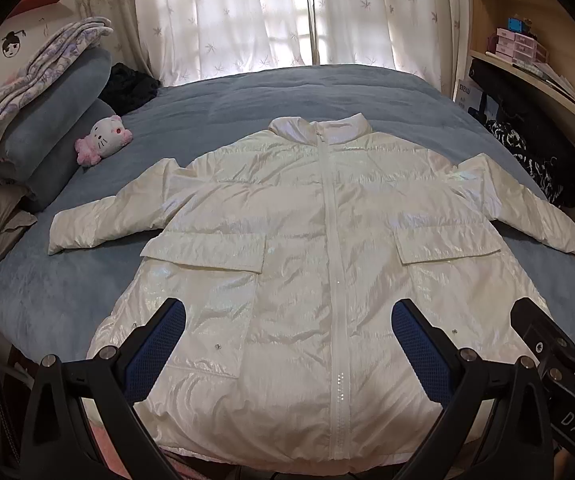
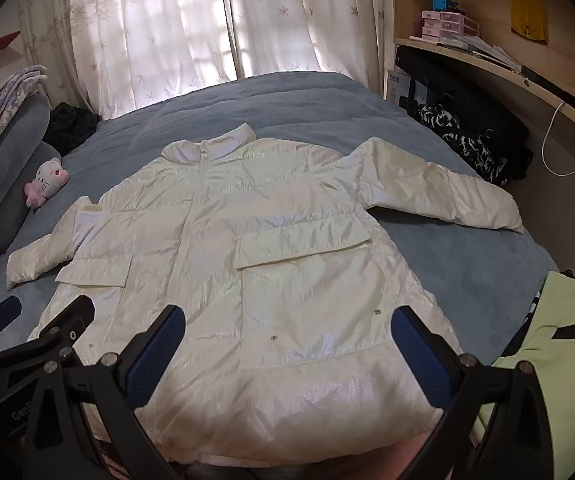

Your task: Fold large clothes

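Blue-covered bed (image 1: 247, 92), white puffer jacket (image 1: 287, 240) spread flat just beyond the fingers, plush cat toy (image 1: 105, 140) far left of them, rolled bedding (image 1: 47, 132) behind it, light green garment (image 2: 547, 340) right of the fingers

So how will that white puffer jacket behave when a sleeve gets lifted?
The white puffer jacket looks quilted and puffy, so probably light and floppy, springing back from folds. Its glossy shell may slip between pads. The sleeve would likely drag the body along.
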`<state>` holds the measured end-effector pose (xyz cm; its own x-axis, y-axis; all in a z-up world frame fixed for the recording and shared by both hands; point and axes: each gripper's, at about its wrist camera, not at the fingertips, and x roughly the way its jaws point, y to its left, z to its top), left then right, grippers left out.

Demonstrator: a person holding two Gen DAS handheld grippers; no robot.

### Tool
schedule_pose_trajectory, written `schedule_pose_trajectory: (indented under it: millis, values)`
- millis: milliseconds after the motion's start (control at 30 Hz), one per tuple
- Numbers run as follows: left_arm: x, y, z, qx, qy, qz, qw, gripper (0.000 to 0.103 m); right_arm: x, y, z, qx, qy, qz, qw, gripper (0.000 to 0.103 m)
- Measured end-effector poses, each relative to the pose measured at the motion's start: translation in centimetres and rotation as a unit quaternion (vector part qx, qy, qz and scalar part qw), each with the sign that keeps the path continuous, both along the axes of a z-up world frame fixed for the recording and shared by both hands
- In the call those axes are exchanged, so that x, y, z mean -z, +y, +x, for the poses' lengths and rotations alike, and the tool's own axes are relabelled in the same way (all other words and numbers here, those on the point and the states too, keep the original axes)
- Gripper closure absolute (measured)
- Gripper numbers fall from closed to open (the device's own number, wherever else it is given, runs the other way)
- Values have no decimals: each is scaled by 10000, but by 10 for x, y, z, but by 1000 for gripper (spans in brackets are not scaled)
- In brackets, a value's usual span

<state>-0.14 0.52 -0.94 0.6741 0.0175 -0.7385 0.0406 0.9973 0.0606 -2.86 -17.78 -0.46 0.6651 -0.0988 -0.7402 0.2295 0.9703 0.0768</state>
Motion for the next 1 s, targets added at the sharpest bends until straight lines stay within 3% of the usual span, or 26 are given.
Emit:
schedule_pose_trajectory:
  millis: [1000]
  values:
    - [6, -2, 1, 13, 117, -5, 9999, 1, 10, 2, 1, -2, 66, 48, 10000, 0]
